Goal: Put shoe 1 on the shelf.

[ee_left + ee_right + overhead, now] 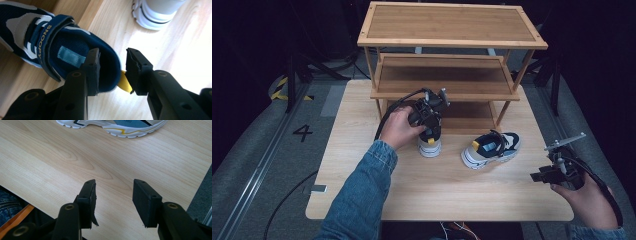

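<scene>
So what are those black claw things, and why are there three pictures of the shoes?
A person holds a grabbing tool in each hand. One picture looks down from above the table; the other two come from little cameras riding on the tools. The left tool is at the heel of a blue shoe in front of a wooden rack. Its fingers sit either side of the heel edge with gaps, so they are not squeezing it. The right tool is open, holding nothing, over bare table. A second shoe lies nearby.
</scene>
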Available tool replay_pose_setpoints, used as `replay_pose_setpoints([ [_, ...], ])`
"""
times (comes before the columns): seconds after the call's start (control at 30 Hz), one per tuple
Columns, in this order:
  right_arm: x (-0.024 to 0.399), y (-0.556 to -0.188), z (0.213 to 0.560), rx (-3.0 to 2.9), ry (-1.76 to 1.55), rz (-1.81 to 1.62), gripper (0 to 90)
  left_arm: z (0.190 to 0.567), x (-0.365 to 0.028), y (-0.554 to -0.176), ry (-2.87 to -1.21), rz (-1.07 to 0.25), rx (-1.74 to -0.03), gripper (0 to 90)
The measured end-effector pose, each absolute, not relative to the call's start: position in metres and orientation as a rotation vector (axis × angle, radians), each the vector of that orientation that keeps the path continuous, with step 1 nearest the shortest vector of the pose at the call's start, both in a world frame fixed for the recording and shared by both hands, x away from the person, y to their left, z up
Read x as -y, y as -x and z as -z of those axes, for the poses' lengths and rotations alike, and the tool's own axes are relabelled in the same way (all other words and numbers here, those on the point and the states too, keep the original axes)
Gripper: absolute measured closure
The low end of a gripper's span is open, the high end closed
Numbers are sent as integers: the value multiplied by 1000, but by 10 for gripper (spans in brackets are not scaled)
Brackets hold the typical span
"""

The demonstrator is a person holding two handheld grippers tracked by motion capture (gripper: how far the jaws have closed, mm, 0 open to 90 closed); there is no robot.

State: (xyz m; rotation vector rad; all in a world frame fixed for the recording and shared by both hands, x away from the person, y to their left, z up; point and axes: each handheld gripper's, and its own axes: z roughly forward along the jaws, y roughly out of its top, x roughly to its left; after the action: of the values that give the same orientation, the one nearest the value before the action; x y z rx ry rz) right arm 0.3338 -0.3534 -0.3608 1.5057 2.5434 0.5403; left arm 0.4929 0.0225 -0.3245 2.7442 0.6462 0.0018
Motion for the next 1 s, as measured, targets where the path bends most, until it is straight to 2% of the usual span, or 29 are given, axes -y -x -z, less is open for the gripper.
replay_pose_setpoints([
  [0.17,351,-336,361,-2548,-1495,-541,539,314,-24,-474,-2752,-5,-619,697],
  [0.33,348,-337,361,-2558,-1482,-537,541,314,-27,-456,-2787,-9,-626,818],
  [0.47,347,-338,360,-2560,-1477,-540,542,320,-31,-445,-2769,-54,-726,833],
  [0.6,346,-338,361,-2562,-1476,-537,544,330,-32,-441,-2782,20,-749,895],
  [1.0,348,-337,362,-2558,-1489,-534,545,361,-23,-444,-2904,96,-733,897],
])
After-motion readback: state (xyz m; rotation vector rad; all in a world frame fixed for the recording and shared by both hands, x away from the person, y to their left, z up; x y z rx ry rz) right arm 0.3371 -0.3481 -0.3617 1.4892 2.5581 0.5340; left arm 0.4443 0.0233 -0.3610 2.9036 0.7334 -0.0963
